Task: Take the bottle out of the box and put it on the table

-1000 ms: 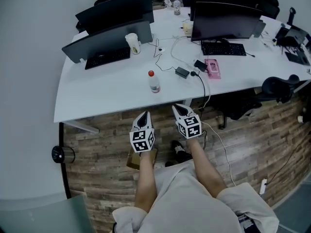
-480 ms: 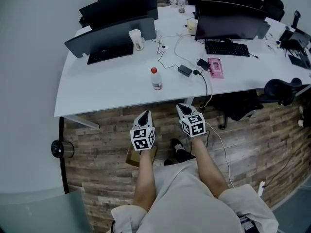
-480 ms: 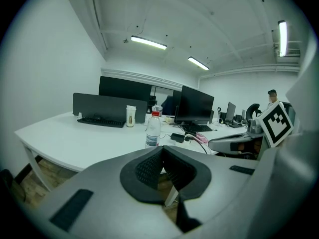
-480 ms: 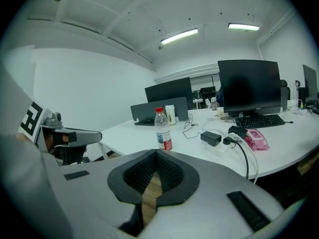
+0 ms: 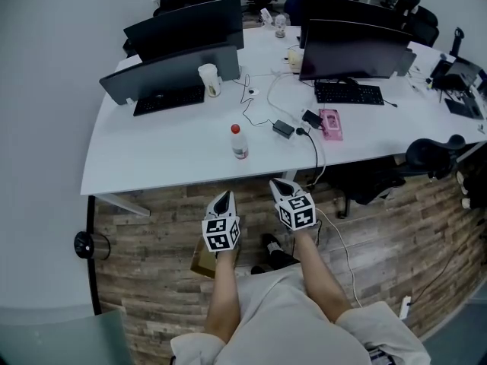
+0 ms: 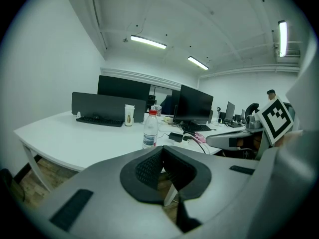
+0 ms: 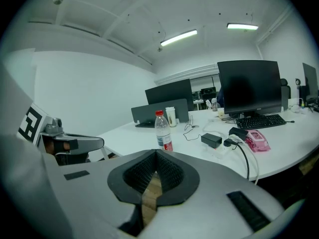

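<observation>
Head view, and the bottle (image 5: 240, 141) is standing upright on the white table (image 5: 144, 162), red cap up, well in from the near edge, with nothing touching it. The left gripper (image 5: 222, 198) and the right gripper (image 5: 282, 184) are hovering side by side off the table's front edge, over the wooden floor (image 5: 152, 234), both aiming towards the bottle. In the left gripper view the jaws are pressing pad to pad with nothing between them. The right gripper view is showing the same, pads meeting at the tip and empty.

So I'm judging the placing done and only the retreat left. The trick is drawing both tongs straight back and not sweeping forward, since a nudge could be tipping a tall, narrow bottle. It also means minding the black adapter (image 5: 283, 128) and its cable lying near it.

Containers now. The cardboard box (image 5: 202, 260) is sitting on the floor under the person's left forearm (image 5: 221, 295), mostly covered, so I'm not seeing inside. The bottle's fill level is too small to read. A paper cup (image 5: 209, 80) is standing by the keyboard (image 5: 169, 99), contents hidden.
</observation>
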`<control>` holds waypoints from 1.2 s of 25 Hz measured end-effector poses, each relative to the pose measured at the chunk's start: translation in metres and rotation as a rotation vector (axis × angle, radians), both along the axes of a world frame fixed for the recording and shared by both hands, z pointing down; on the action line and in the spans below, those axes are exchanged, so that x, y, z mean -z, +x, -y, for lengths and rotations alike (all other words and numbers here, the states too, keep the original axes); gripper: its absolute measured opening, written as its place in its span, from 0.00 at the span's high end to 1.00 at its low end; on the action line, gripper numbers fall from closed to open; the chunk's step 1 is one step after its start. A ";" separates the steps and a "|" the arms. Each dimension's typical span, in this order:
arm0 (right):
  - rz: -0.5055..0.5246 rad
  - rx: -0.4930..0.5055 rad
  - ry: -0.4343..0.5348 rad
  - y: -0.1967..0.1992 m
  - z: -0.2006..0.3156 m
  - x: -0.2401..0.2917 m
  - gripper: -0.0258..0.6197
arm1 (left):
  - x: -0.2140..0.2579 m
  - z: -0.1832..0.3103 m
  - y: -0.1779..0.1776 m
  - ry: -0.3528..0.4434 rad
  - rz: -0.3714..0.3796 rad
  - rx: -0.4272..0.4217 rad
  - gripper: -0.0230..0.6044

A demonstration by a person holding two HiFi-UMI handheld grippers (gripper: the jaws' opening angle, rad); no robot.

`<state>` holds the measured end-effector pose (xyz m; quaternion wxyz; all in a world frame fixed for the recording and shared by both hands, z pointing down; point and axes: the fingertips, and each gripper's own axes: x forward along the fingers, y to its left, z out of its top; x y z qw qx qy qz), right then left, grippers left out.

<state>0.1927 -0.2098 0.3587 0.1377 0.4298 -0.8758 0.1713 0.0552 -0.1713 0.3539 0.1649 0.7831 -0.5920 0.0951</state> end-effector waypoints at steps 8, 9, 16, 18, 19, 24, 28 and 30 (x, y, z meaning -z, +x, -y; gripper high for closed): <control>-0.002 0.013 0.002 -0.003 0.003 0.003 0.90 | -0.001 0.001 0.002 -0.001 -0.001 0.003 0.94; -0.002 0.016 0.001 -0.003 0.004 0.002 0.90 | -0.001 0.002 0.003 -0.002 0.001 0.002 0.94; 0.008 0.023 -0.004 -0.005 0.005 0.001 0.90 | 0.003 0.004 0.001 0.024 -0.026 0.013 0.94; 0.013 0.027 -0.002 -0.007 0.005 0.002 0.90 | 0.003 0.005 0.000 0.027 -0.032 0.016 0.94; 0.010 0.027 -0.001 -0.007 0.007 0.001 0.90 | 0.003 0.007 -0.001 0.026 -0.032 0.013 0.94; -0.011 0.035 -0.008 -0.010 0.010 -0.003 0.90 | 0.001 0.010 0.001 0.022 -0.034 0.004 0.94; -0.018 0.038 -0.010 -0.013 0.012 -0.004 0.90 | 0.000 0.012 0.000 0.020 -0.035 0.002 0.94; -0.014 0.037 -0.012 -0.014 0.014 -0.004 0.90 | -0.002 0.013 -0.002 0.014 -0.038 0.004 0.94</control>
